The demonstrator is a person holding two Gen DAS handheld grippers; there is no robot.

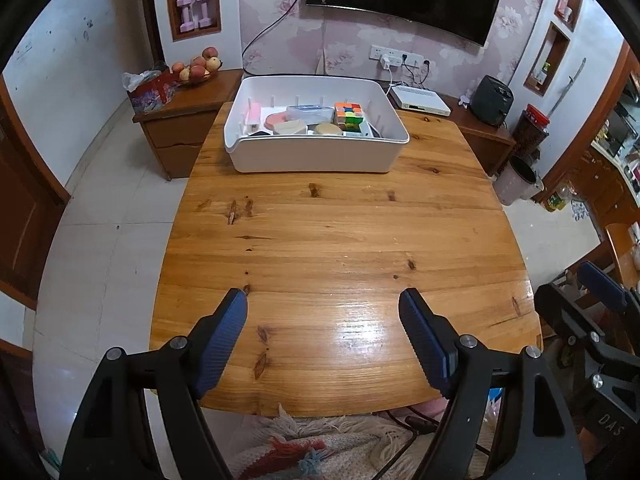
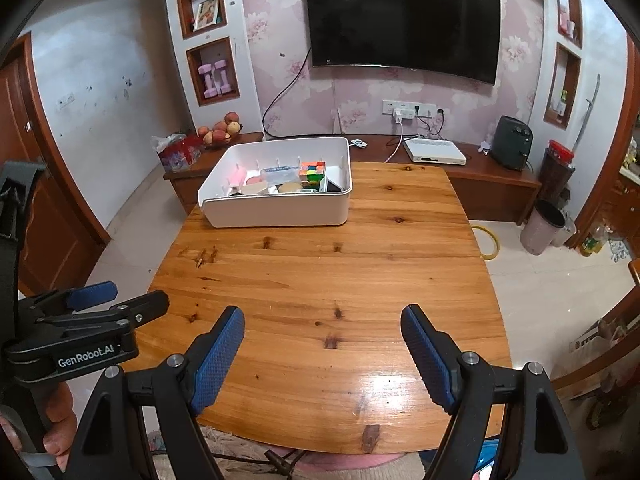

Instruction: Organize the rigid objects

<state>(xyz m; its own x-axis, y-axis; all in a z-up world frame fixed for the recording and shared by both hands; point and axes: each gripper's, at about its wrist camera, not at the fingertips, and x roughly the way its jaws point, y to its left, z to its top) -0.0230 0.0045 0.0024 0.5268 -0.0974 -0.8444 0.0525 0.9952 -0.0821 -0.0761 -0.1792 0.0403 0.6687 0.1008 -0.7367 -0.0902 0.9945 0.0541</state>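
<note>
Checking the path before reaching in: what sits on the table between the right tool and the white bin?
Nothing: only bare wooden table lies between the right tool and the white bin. The right wrist view shows it plainly.

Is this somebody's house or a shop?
Most likely a house, probably a living room. A big TV hangs on flowery wallpaper, a bowl of fruit sits on a low wooden cabinet, and a wooden table holds a white bin of small things.
</note>
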